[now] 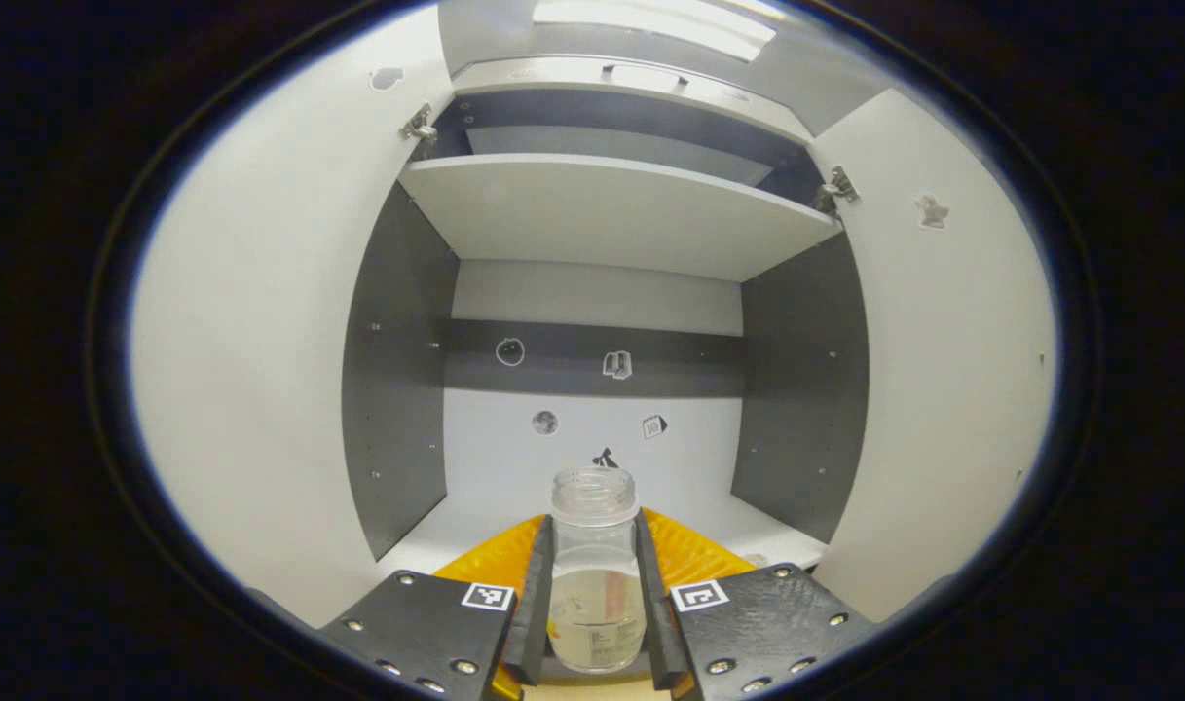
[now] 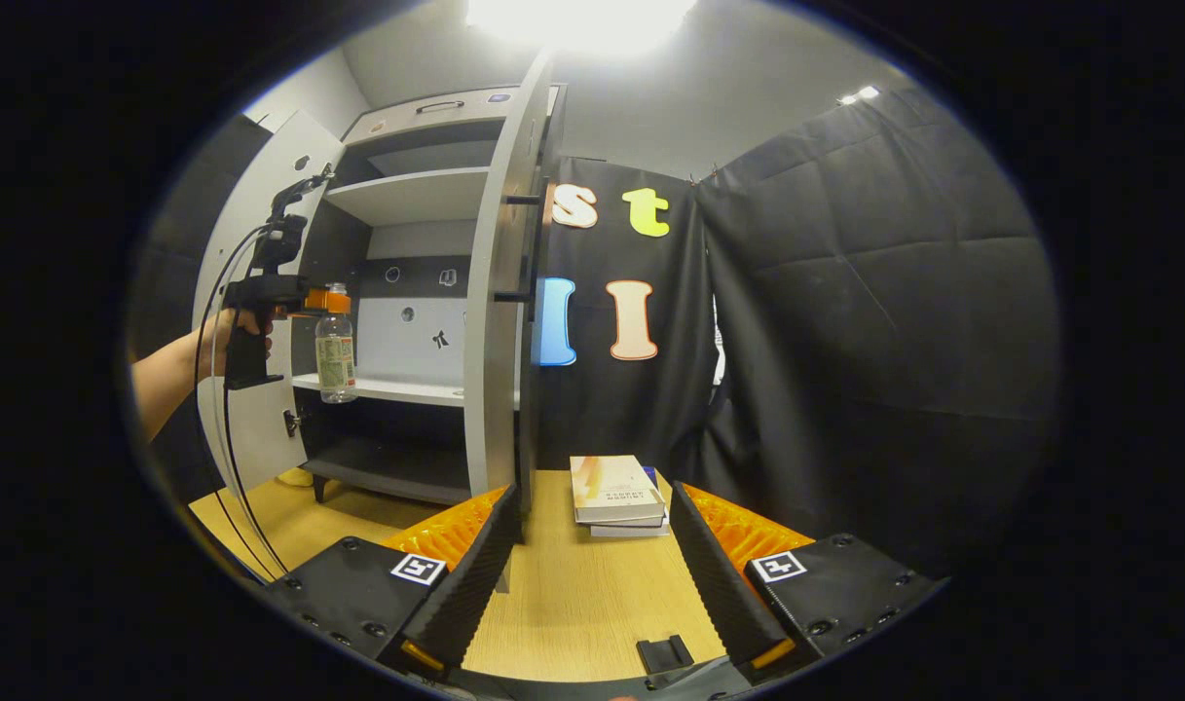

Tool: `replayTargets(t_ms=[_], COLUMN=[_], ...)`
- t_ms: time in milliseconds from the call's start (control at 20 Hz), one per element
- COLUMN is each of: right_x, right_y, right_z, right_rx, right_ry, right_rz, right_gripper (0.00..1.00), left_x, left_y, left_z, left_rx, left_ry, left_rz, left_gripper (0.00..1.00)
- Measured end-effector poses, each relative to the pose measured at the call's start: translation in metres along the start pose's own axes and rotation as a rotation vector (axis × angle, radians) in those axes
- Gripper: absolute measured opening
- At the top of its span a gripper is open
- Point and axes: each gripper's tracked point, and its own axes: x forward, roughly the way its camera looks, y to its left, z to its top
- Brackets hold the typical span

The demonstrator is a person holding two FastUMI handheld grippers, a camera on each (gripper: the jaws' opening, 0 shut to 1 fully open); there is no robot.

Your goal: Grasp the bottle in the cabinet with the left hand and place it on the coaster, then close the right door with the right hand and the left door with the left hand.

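Observation:
A clear bottle (image 1: 595, 584) with an open neck and a little liquid stands upright between the fingers of my left gripper (image 1: 594, 521), which is shut on it in front of the cabinet's lower shelf (image 1: 475, 526). In the right gripper view a hand holds that left gripper (image 2: 317, 300) with the bottle (image 2: 336, 355) at the shelf's front edge (image 2: 397, 389). Both cabinet doors stand open: the left door (image 1: 251, 370) and the right door (image 1: 943, 389). My right gripper (image 2: 592, 492) is open above the wooden table (image 2: 573, 594), beside the edge-on right door (image 2: 499, 292).
A stack of books (image 2: 616, 492) lies on the table just past my right fingertips. A small yellowish flat thing (image 2: 295, 477) sits on the table below the left door. An upper shelf (image 1: 611, 209) spans the cabinet. Black cloth closes off the right side.

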Motion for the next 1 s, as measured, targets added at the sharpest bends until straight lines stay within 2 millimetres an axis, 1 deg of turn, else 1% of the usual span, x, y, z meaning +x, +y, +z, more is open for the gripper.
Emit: replayTargets(t_ms=[150,350,400,450,550,750,850,900,950,1000], right_x=[-0.008,-0.016,-0.019,-0.021,-0.024,-0.028,-0.029,-0.029,-0.029,-0.029], right_y=[0.000,0.005,0.006,0.008,0.011,0.015,0.015,0.015,0.015,0.015], right_z=[-0.002,-0.011,-0.013,-0.013,-0.013,-0.020,-0.023,-0.026,-0.027,-0.030], right_rx=[0.003,-0.007,-0.009,-0.009,-0.012,-0.019,-0.020,-0.021,-0.022,-0.023], right_ry=[-0.001,0.011,0.014,0.014,0.010,0.022,0.024,0.028,0.032,0.034], right_rz=[0.018,0.044,0.048,0.054,0.061,0.070,0.071,0.068,0.068,0.066], right_gripper=[0.98,0.98,0.93,0.98,0.98,0.98,0.98,0.93,0.93,0.98], left_x=[-0.025,-0.057,-0.064,-0.071,-0.083,-0.107,-0.117,-0.122,-0.127,-0.133], left_y=[-0.007,-0.020,-0.024,-0.027,-0.032,-0.043,-0.050,-0.054,-0.056,-0.059], left_z=[-0.020,-0.049,-0.059,-0.068,-0.088,-0.119,-0.141,-0.153,-0.163,-0.173], left_rx=[-0.007,-0.028,-0.030,-0.030,-0.032,-0.037,-0.034,-0.039,-0.044,-0.046], left_ry=[0.011,0.012,0.022,0.033,0.057,0.052,0.067,0.081,0.093,0.100], left_rz=[-0.002,-0.024,-0.032,-0.038,-0.047,-0.082,-0.096,-0.107,-0.112,-0.118], left_gripper=[0.43,0.44,0.43,0.43,0.43,0.43,0.44,0.43,0.44,0.43])
